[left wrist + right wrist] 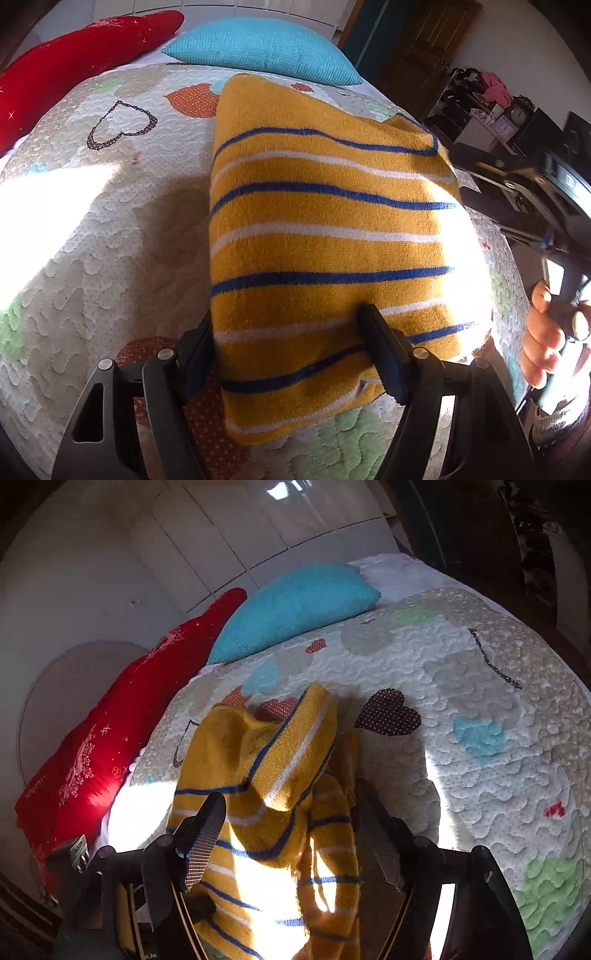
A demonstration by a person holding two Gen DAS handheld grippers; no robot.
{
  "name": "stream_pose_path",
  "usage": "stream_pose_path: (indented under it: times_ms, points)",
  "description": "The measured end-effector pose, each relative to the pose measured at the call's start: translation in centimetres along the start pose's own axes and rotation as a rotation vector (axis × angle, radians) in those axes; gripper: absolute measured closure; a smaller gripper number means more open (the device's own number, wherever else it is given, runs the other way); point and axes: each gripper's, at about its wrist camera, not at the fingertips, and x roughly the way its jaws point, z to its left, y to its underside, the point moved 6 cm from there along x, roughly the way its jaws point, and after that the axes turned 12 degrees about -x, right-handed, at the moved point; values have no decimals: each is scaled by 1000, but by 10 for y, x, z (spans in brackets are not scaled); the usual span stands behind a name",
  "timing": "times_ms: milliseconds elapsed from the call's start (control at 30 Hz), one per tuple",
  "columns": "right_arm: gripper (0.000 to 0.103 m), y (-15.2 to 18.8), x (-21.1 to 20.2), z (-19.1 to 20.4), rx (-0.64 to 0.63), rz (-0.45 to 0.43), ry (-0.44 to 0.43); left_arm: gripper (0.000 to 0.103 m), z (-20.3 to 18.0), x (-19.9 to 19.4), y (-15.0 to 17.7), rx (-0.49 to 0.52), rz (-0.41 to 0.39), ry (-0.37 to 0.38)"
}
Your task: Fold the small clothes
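The yellow striped sweater (325,236) lay folded on the quilted bed (110,229), a thick oblong bundle whose long axis ran from the near edge of the bed away toward the pillows, its blue and white stripes crossing that axis. In the left wrist view the left hand-held gripper (295,350) stood released, its two fingers spread wide to either side of the bundle's near left corner, the right finger (380,350) lying against the top of the fabric and the left one just beside the folded edge; nothing was pinched between them.

In the right wrist view the sweater (266,812) looked rumpled, with one striped flap (295,746) raised and curled above the rest. The right hand-held gripper (291,845) was likewise released, fingers well apart over the cloth, whether touching it I could not tell. From the left view the right tool's dark body (524,192) hung at the sweater's far right side, held by a bare hand (546,332).

Beyond the sweater a turquoise pillow (266,48) and a red pillow (74,62) lay at the head of the bed, well apart from the garment. A cluttered shelf (480,107) stood off the bed's right side.
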Motion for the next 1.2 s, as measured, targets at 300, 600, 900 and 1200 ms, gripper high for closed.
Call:
stream_pose_path:
  times_ms: [300, 600, 900, 1200]
  points:
    - [92, -22, 26, -16, -80, -10, 220, 30, -2, 4, 0, 26, -3, -26]
    - [90, -13, -25, -50, 41, -108, 220, 30, -7, -56, 2, 93, -47, 42]
    - [89, -5, 44, 7, 6, 50, -116, 30, 9, -54, -16, -11, -95, 4]
    - [49, -2, 20, -32, 33, -3, 108, 23, 30, -52, -23, -52, -99, 54]
